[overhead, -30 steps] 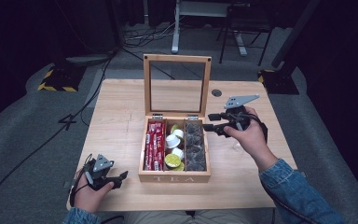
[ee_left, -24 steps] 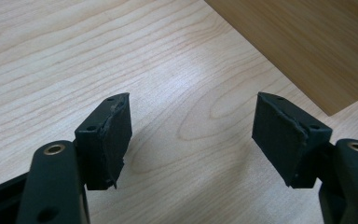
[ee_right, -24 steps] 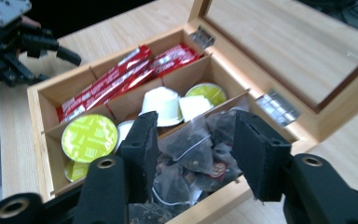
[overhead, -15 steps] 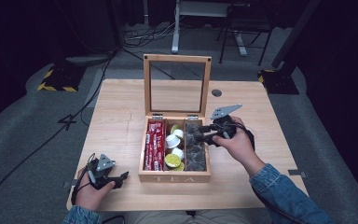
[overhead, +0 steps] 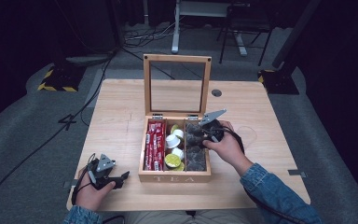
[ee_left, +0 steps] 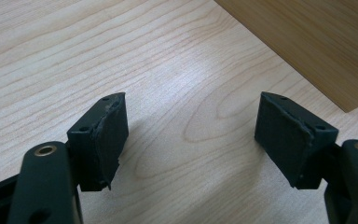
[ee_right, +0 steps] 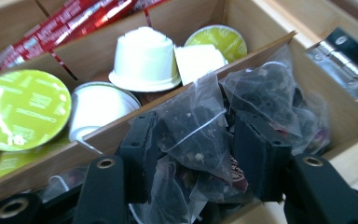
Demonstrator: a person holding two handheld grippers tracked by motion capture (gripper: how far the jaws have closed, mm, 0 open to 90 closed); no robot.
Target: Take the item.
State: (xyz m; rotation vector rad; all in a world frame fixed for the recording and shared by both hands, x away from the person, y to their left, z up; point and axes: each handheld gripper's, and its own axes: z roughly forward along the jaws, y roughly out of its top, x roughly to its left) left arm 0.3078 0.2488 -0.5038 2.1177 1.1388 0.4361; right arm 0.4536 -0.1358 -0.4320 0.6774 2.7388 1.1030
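In the high view, a wooden tea box point(overhead: 175, 177) sat at the centre of the frame on a pale wooden table point(overhead: 121, 116), its glass-paned lid point(overhead: 177, 86) standing upright; red sachets point(overhead: 154, 145) filled its left compartment, white and green capsules point(overhead: 173, 149) the middle one, dark pyramid tea bags point(overhead: 196, 151) the right one; the right gripper point(overhead: 204, 134), held in a hand with a denim sleeve, reached down into the right compartment just right of centre; the left gripper point(overhead: 121, 178) rested in the lower left of the frame, just left of the box, on the table.

In the left gripper view, the left gripper point(ee_left: 191, 135) had its jaws wide apart with nothing between them, bare wood grain point(ee_left: 168, 70) beneath; a side of the box point(ee_left: 317, 42) crossed the upper right corner.

In the right gripper view, the right gripper point(ee_right: 193, 149) had a pyramid tea bag point(ee_right: 196, 130) between its jaws at lower centre; the jaws had just opened slightly, and the pads flanked the bag closely, though whether they pressed on it could not be told; a white capsule point(ee_right: 142, 58) stood at upper centre, a green-lidded capsule point(ee_right: 21, 109) lay at left, and a metal hinge point(ee_right: 347, 58) showed at upper right.
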